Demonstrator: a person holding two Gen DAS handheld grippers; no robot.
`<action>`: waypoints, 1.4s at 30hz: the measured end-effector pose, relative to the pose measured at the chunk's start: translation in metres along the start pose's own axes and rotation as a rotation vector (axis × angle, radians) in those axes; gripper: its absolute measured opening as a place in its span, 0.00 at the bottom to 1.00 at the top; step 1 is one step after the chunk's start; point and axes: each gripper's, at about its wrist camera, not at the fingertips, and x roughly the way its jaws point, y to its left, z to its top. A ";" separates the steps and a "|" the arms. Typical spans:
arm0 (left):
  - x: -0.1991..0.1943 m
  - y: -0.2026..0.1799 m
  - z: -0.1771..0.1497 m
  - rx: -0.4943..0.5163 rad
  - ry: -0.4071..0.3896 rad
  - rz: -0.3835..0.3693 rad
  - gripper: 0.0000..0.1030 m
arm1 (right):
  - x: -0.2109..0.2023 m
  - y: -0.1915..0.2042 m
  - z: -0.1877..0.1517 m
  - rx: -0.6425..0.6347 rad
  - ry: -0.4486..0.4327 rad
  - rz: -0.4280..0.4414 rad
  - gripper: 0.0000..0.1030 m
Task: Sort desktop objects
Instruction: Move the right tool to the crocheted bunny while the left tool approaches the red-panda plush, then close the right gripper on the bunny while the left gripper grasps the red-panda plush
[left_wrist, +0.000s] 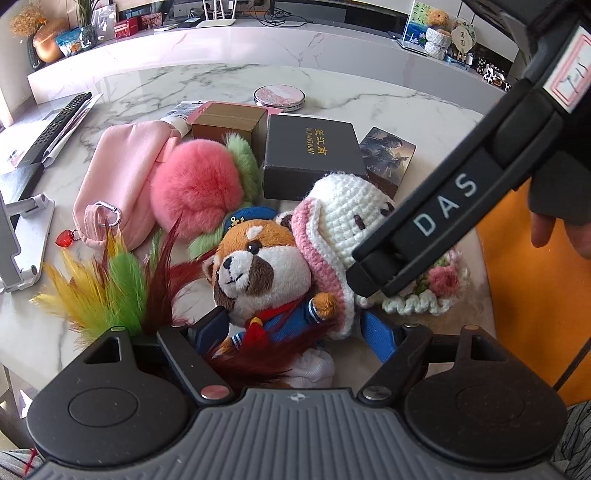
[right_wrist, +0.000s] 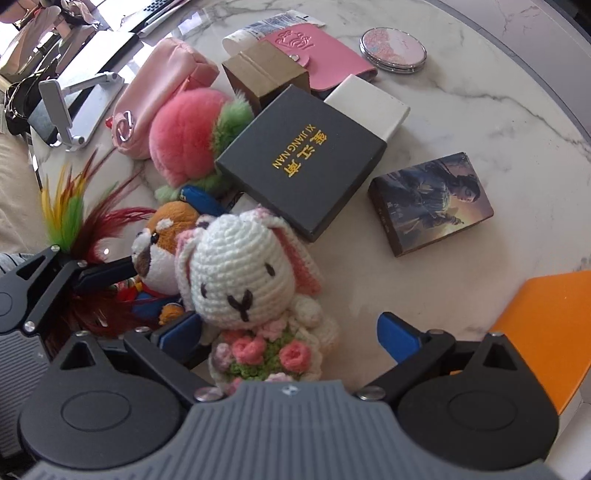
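Observation:
A red panda plush (left_wrist: 258, 266) in a blue sailor suit lies between the fingers of my left gripper (left_wrist: 295, 325), which is open around its body. A crocheted white bunny (right_wrist: 240, 280) holding pink flowers lies beside it, between the open fingers of my right gripper (right_wrist: 288, 332). The bunny also shows in the left wrist view (left_wrist: 343, 210), partly behind the right gripper's body (left_wrist: 443, 206). The panda shows in the right wrist view (right_wrist: 162, 243), with the left gripper's finger (right_wrist: 107, 273) against it. A feather toy (left_wrist: 110, 284) lies at the left.
On the marble table (right_wrist: 480, 85): a pink pompom (left_wrist: 195, 184), pink pouch (left_wrist: 122, 166), black box (right_wrist: 299, 158), brown box (right_wrist: 262, 74), pink card wallet (right_wrist: 317, 55), white box (right_wrist: 369, 107), picture card box (right_wrist: 432, 203), round mirror (right_wrist: 393, 50), phone stand (right_wrist: 70, 110). An orange surface (right_wrist: 546, 332) lies right.

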 end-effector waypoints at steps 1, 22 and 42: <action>0.001 -0.001 0.000 0.005 0.001 0.008 0.86 | 0.002 -0.001 0.000 0.005 0.007 0.006 0.97; 0.000 -0.004 0.002 -0.011 -0.017 0.036 0.51 | -0.027 -0.018 -0.028 0.070 -0.108 0.042 0.48; 0.005 -0.014 0.002 0.010 0.010 0.050 0.60 | 0.011 -0.011 -0.020 0.110 0.046 0.032 0.78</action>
